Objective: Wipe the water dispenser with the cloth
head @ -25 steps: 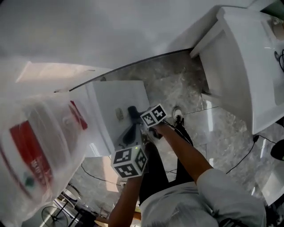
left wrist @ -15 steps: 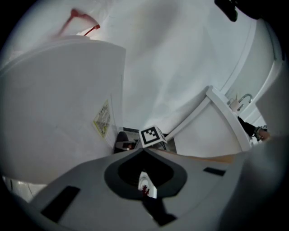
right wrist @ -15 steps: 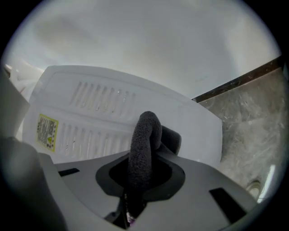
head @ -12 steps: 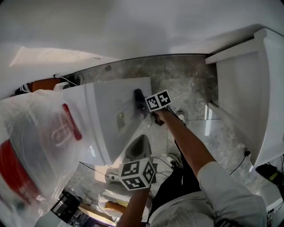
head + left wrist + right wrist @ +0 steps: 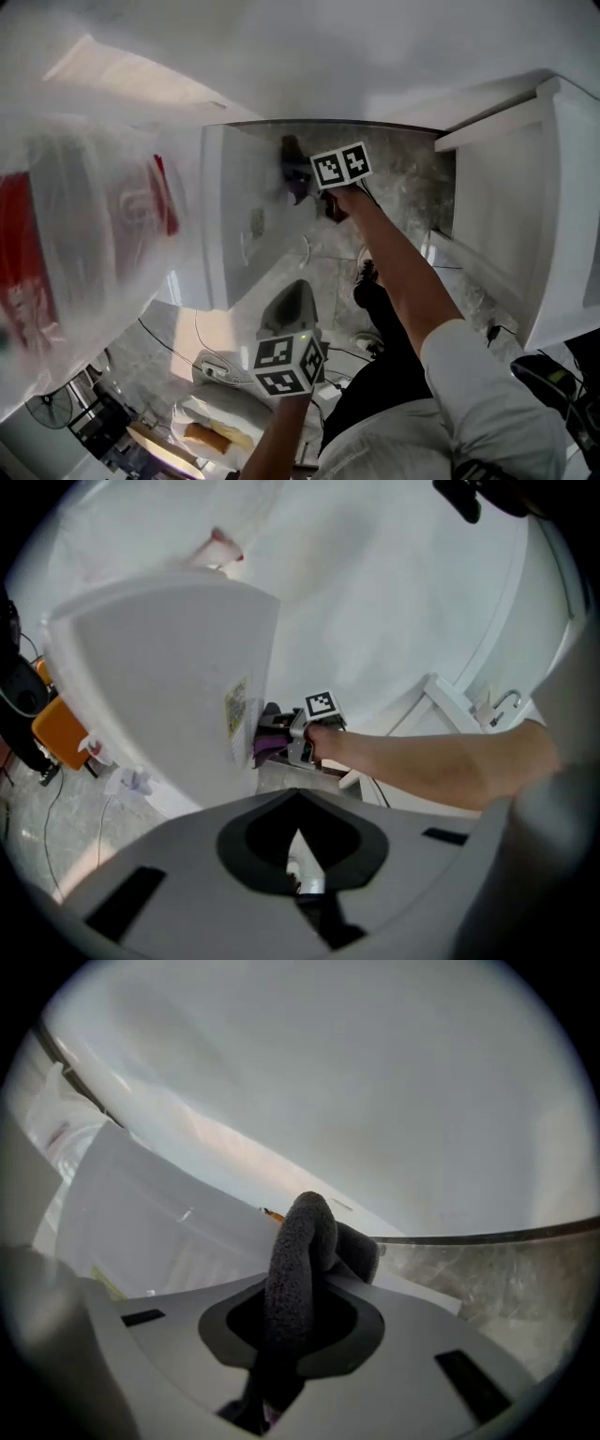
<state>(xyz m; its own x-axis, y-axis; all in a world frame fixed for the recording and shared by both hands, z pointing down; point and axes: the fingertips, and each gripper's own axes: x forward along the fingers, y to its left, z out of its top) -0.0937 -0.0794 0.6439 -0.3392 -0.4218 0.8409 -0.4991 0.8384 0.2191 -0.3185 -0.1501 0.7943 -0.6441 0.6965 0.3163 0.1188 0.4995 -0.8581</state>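
The cloth (image 5: 298, 1246), dark, soft and light, looks easy to bunch. The right hand-held gripper (image 5: 302, 178) is clamped on its folded middle and holds it against the side of the water dispenser (image 5: 234, 225). The left hand-held gripper (image 5: 298, 822) hangs in front of the dispenser, jaws together and empty.

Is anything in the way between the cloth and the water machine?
No, nothing that shows. The right tongs hold the dark cloth right up against the water dispenser's white side.
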